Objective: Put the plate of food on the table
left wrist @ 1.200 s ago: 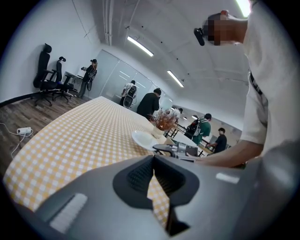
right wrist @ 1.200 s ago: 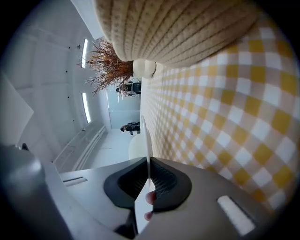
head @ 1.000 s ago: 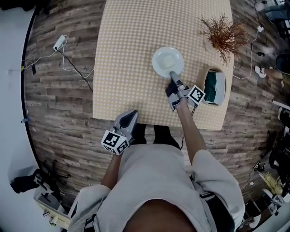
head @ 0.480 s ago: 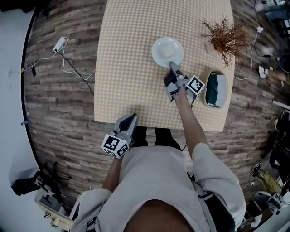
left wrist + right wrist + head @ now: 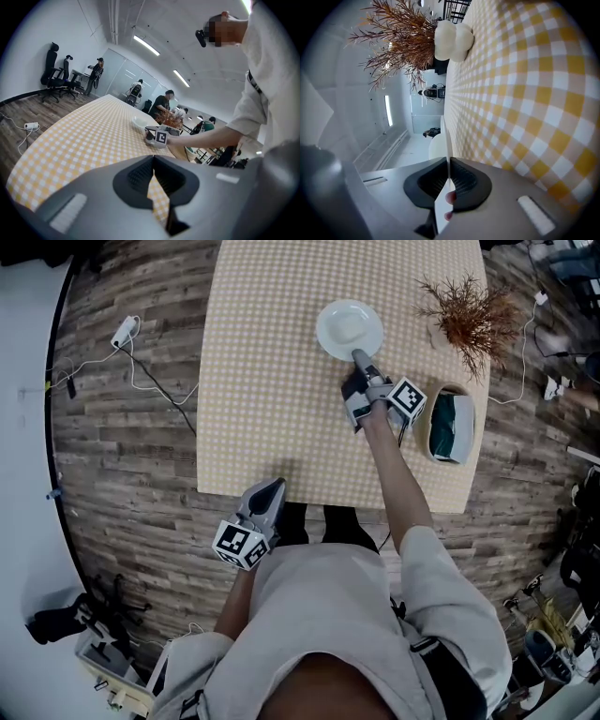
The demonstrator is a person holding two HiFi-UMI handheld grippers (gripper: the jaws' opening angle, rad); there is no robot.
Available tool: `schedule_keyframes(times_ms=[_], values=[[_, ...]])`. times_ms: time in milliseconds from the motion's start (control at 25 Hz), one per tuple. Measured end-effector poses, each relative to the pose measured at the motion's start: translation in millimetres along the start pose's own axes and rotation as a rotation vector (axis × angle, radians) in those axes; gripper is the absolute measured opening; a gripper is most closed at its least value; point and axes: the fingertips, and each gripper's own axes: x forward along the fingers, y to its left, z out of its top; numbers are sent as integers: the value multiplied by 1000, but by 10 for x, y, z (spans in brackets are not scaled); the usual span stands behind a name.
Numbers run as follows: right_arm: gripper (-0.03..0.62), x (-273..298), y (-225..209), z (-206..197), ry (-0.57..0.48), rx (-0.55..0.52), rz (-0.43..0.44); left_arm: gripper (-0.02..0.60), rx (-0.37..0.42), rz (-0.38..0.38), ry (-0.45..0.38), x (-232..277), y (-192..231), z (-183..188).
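Plate (image 5: 349, 327): pale, over the far half of the table (image 5: 262, 390); from above you cannot tell whether it rests on the checked cloth or hangs just over it.
Right gripper (image 5: 360, 360): your jaws are pinched on the plate's near rim, which shows edge-on between the pads.
Left gripper (image 5: 268, 491): closed on nothing, at the table's near edge.
Risk: a one-edge grip lets the far side dip; let go before it sits flat and the food may slide.
Neighbour: the dried plant (image 5: 467, 313) stands near on your right; swing wide and you clip it.
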Motion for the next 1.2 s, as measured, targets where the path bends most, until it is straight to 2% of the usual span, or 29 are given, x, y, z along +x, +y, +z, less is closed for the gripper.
schedule_keyframes(times_ms=[360, 520, 840, 1200], values=[[14, 128, -72, 11, -22, 41, 21, 10, -10, 3, 5, -11, 62, -32], [15, 131, -110, 1, -20, 44, -24, 9, -13, 7, 1, -3, 88, -17], [15, 160, -146, -11, -2, 87, -49, 10, -15, 6, -17, 36, 69, 24], [11, 168, -199, -10, -20, 147, -159, 10, -12, 16, -45, -12, 135, 109]])
